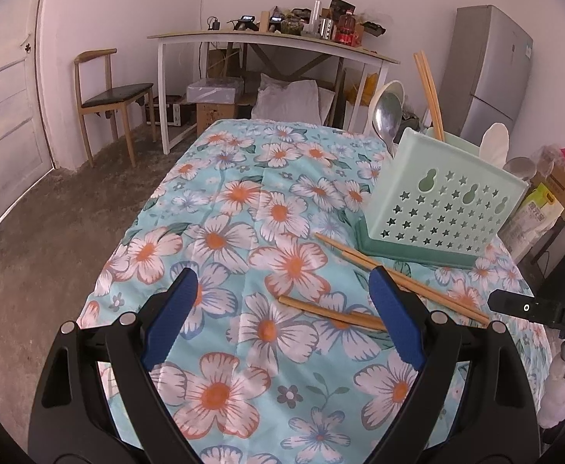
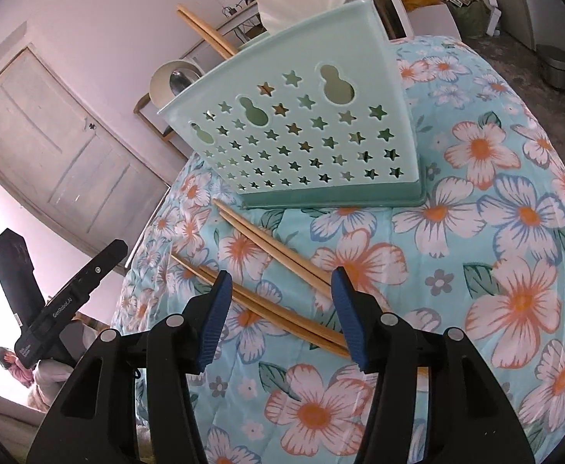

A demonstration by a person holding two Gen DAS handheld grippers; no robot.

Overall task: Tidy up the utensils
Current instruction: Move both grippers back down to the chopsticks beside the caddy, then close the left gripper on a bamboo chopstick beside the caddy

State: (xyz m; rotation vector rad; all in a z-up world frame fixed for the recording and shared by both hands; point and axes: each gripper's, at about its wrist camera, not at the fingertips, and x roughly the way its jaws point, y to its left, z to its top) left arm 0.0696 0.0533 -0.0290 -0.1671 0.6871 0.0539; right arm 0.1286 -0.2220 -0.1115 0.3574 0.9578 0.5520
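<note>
Both pairs of jaws stand spread and empty. Two pairs of chopsticks [image 2: 282, 290] lie on the flowered cloth [image 2: 514, 309] in front of the green holder [image 2: 302, 135], their length slanting across the right gripper [image 2: 280, 313], which is nearer and tilted down over them. Beside them, the left gripper [image 1: 282, 317] hangs back.

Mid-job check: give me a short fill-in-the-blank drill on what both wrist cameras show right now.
1. The pale green plastic utensil holder has cut-outs shaped like gourds and ____.
2. The loose wooden chopsticks lie on the ____ tablecloth.
3. The right gripper hovers over them with jaws ____.
4. A metal ____ stands in the holder.

Missing words: stars; floral; open; spoon
</note>
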